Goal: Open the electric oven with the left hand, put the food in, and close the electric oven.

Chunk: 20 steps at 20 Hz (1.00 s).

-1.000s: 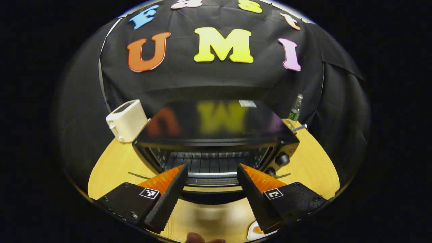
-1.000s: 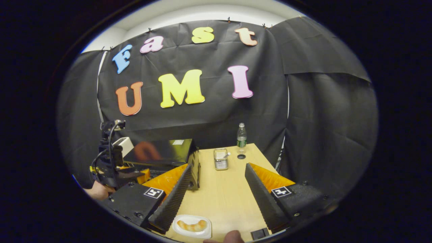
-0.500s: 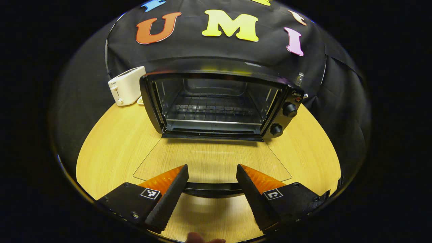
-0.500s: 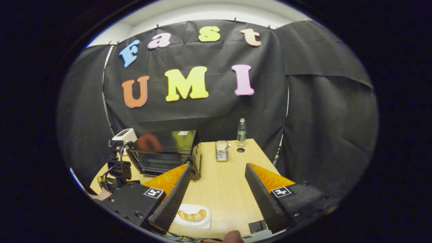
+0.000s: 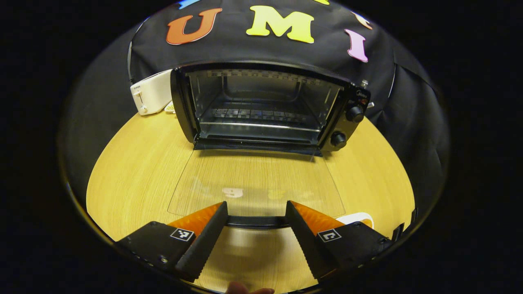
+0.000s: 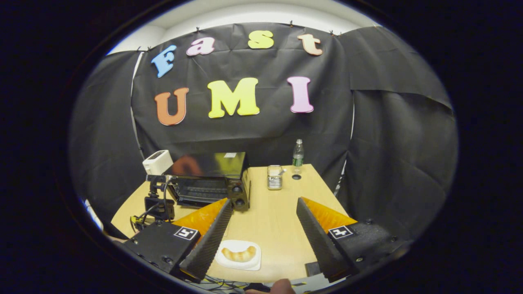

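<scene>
In the left gripper view, we are looking at the oven (image 5: 261, 106) standing near the table's (image 5: 135, 163) far edge, its glass door (image 5: 255, 181) lying flat toward the near edge. The left gripper (image 5: 256, 212) is hovering at the door's handle (image 5: 256, 221), which is crossing the gap between the spread fingers; nothing is being pinched. The door looks fully down, so we are judging the opening step all but done: the thing to do well now is to lift clear of the handle without nudging the door upward, leaving the way to the rack (image 5: 255, 116) free. A white toaster (image 5: 150, 92) is sitting by the far left corner. A plate's (image 5: 359, 217) rim is peeking out at the near right edge. Small marks on the oven's control panel and the toaster's side are too small to read.

In the right gripper view, the right gripper (image 6: 263, 228) is waiting above the near edge, fingers spread and empty. The food (image 6: 241, 254), a curved pastry, is lying on its plate (image 6: 239, 261) by the near edge, just beside one finger. The oven (image 6: 210, 175) is standing open on the far left. A tin (image 6: 274, 183) and a bottle (image 6: 298, 153) are standing by the far edge; the bottle's label is unreadable. We would bring the gripper down squarely over the pastry, closing gently so it does not crush.
</scene>
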Each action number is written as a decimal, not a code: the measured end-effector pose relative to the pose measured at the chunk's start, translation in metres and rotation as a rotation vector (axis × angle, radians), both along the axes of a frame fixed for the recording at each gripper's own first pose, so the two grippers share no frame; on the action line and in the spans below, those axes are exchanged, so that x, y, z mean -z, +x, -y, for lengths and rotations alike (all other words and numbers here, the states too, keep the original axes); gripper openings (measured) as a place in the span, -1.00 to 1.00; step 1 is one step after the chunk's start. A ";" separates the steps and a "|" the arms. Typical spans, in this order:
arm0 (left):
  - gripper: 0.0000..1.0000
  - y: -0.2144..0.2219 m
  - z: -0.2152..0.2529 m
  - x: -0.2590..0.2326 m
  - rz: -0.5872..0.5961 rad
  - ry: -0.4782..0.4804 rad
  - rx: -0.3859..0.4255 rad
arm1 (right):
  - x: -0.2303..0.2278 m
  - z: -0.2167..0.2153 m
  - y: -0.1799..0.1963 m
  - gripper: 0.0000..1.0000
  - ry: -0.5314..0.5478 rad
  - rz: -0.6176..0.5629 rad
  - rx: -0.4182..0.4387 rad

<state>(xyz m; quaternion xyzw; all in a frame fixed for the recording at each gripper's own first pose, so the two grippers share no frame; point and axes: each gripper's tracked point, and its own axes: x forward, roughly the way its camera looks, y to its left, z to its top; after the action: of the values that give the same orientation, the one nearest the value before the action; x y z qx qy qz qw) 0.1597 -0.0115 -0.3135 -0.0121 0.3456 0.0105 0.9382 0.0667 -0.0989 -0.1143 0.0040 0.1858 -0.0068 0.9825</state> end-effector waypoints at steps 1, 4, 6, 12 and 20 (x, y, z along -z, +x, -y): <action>0.88 0.003 0.000 -0.016 0.043 0.007 0.009 | 0.000 -0.004 0.001 0.97 0.012 -0.003 -0.006; 0.88 0.007 -0.004 -0.061 0.161 0.016 0.027 | 0.002 -0.018 0.000 0.96 0.013 -0.010 -0.025; 0.88 0.004 -0.007 -0.093 0.233 0.006 0.024 | 0.006 -0.024 -0.001 0.96 0.012 -0.025 -0.036; 0.87 -0.044 -0.017 -0.190 0.440 0.035 0.002 | 0.033 -0.040 -0.009 0.96 0.067 -0.099 -0.014; 0.87 -0.130 -0.052 -0.258 0.586 0.096 -0.016 | 0.089 -0.064 -0.027 1.00 0.029 -0.210 0.007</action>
<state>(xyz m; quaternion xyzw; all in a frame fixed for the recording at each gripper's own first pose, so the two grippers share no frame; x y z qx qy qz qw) 0.0294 0.0405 -0.0558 0.0269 0.0591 0.0301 0.9974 0.0394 -0.0352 -0.2038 0.0182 0.2877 -0.0077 0.9575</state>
